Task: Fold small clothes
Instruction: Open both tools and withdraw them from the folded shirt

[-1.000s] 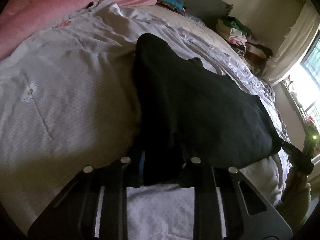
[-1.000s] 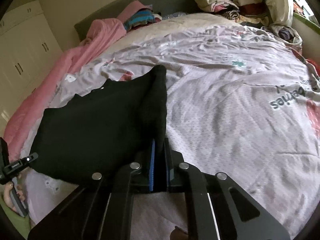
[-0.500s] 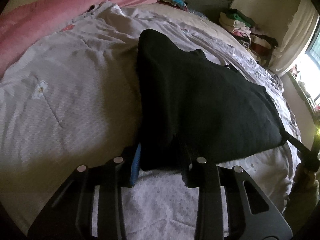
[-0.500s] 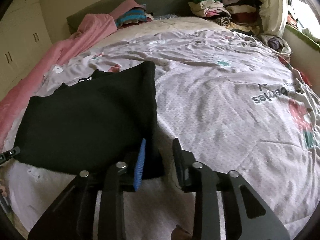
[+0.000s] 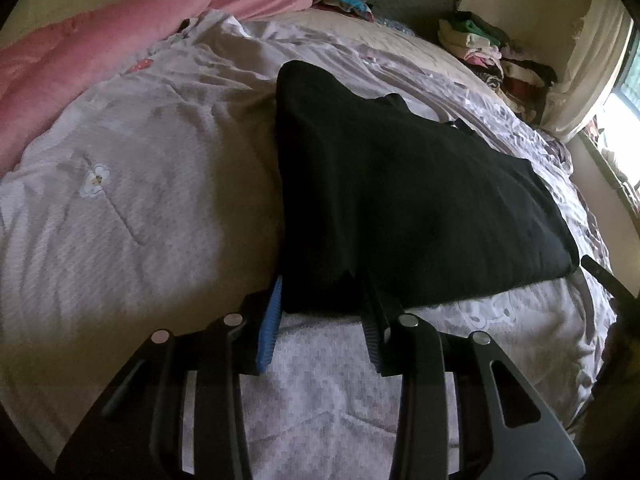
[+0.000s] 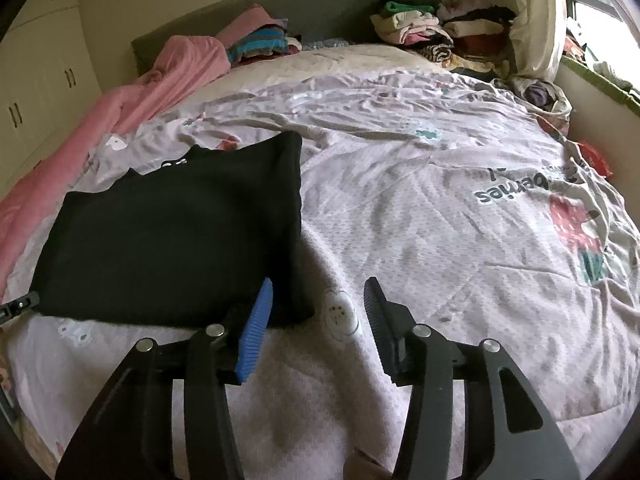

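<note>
1. Your right gripper [image 6: 318,304] is now standing wide open, where a second ago its jaws were pinched on the near corner of the black garment [image 6: 172,232]; half a second ago they were only partly parted.
2. That gripper is also sitting back from the cloth: its blue-padded finger is overlapping the garment's near right corner in the picture, while the black finger is hanging over the bare lilac printed duvet [image 6: 440,208], apart from the fabric. Whether the blue pad is touching the cloth, you cannot tell.
3. Your left gripper [image 5: 324,308] is opening too: a second ago it was clamped on the hem, and now its jaws are spread with the near left corner of the black garment [image 5: 400,200] lying between them, the blue pad [image 5: 270,332] just beside the cloth's left edge.
4. The garment is lying flat on the duvet [image 5: 132,184] as a folded dark panel, no longer lifted at the corners as it was a second ago, its near edge running between your two grippers.
5. Farther out, a pink quilt [image 6: 132,100] is bunching along the left side of the bed, and a heap of folded clothes [image 6: 424,28] is sitting at the far end near the curtain [image 6: 536,20].
</note>
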The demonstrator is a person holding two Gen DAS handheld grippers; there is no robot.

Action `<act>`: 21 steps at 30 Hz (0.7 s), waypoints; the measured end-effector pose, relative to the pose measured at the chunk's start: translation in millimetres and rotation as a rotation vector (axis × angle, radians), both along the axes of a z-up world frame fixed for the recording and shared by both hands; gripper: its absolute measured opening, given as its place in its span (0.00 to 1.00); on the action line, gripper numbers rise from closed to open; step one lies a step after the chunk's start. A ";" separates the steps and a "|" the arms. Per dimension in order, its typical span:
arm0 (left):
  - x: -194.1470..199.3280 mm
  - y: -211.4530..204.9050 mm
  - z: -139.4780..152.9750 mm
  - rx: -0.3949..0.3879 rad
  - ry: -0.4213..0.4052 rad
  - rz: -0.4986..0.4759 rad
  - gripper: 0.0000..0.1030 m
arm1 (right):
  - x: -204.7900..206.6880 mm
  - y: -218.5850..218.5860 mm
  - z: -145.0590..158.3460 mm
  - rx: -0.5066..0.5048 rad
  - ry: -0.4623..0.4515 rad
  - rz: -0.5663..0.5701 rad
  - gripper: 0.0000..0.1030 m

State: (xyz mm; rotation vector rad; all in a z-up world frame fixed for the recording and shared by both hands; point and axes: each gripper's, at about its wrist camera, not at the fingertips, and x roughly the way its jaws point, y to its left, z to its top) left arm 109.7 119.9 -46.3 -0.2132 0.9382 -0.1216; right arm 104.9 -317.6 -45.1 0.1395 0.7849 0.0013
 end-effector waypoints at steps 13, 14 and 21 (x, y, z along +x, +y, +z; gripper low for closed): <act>-12.4 -7.2 8.9 0.023 -0.015 -0.022 0.41 | -23.4 13.4 14.4 -0.046 -0.063 0.019 0.77; -13.2 -8.1 10.0 0.024 -0.017 -0.023 0.43 | -25.1 15.1 15.9 -0.050 -0.069 0.022 0.78; -17.9 -14.0 16.4 0.036 -0.033 -0.035 0.54 | -32.2 25.4 23.7 -0.064 -0.096 0.041 0.91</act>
